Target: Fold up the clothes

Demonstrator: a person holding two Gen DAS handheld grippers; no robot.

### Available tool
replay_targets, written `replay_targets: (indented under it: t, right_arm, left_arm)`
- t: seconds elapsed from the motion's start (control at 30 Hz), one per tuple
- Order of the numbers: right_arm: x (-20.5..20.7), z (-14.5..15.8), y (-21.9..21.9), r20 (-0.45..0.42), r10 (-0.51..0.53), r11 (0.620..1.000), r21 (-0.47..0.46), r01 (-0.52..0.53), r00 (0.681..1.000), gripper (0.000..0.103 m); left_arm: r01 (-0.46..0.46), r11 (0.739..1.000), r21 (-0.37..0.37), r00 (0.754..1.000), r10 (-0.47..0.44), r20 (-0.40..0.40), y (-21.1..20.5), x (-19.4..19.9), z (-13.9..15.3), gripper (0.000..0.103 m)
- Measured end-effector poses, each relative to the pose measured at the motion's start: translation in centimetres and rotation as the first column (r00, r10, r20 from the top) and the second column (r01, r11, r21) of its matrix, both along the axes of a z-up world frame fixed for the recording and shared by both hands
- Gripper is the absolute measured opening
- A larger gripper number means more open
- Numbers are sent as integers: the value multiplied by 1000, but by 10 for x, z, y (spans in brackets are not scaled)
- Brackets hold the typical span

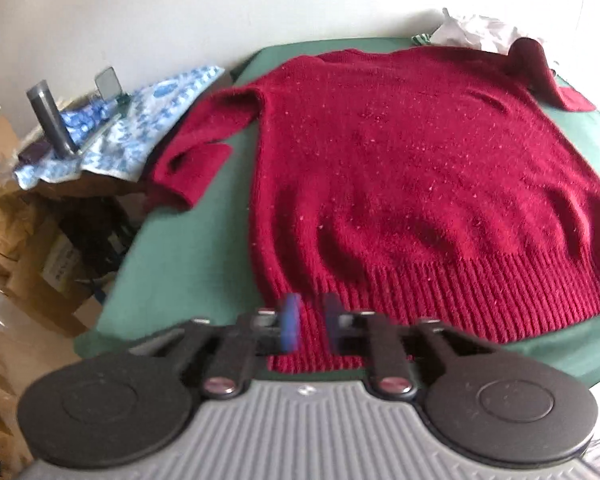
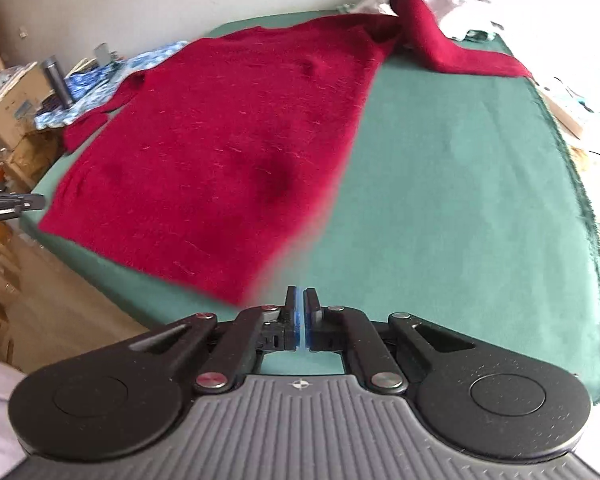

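Note:
A dark red knitted sweater [image 1: 400, 168] lies spread flat on a green cloth-covered table [image 1: 203, 240]. Its ribbed hem [image 1: 460, 292] faces me. One short-looking sleeve [image 1: 191, 160] is bent near the table's left edge; the other sleeve [image 2: 440, 44] trails toward the far right corner. My left gripper [image 1: 311, 320] hovers over the hem's left part, its blue pads apart with nothing pinched. In the right wrist view the sweater [image 2: 227, 152] fills the left half, and my right gripper [image 2: 301, 312] sits just right of the hem's corner, pads together and empty. The left gripper [image 2: 3, 204] shows at the left edge.
A blue-and-white patterned cloth [image 1: 139, 120] and a grey cylinder [image 1: 51, 120] lie on a side stand at left, above cardboard boxes [image 1: 3, 152]. White crumpled clothes [image 1: 476, 28] sit at the far right corner. Bare green cloth [image 2: 460, 200] spreads right of the sweater; clutter [image 2: 572, 108] lies beyond the edge.

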State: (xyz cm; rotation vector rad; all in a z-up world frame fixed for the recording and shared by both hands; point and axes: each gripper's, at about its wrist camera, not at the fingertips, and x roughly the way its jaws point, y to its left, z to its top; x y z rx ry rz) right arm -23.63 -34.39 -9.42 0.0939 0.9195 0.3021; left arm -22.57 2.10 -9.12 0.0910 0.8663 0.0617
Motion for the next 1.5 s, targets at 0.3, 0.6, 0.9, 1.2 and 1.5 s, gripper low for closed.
replay_targets:
  t: [0.3,0.6,0.9,1.2,1.5]
  right_arm:
    - [30,-7,29,84,-6,1000,-27,8,996,44]
    - [24,-16,46,43,71,991,-113,-65,997,2]
    - [28,4,33,32,-19,991,-130,23,999,5]
    - [89,-8,67,14,-122,992,28,121,992,16]
    - [87,-9,64,-68,-278,960,-42,276,958,31]
  left_arm:
    - [-19,1000,-24,999,18,-29,-7,14,-22,43]
    - [-31,997,66,998,34,-46,10,3,-21,9]
    - [142,983,119,989,-147,31,8,14,37,33]
    - [334,936,110,942,-329,-61,-33,114,-7,25]
    - [440,885,150,897,-441,-34,-14,155,20,33]
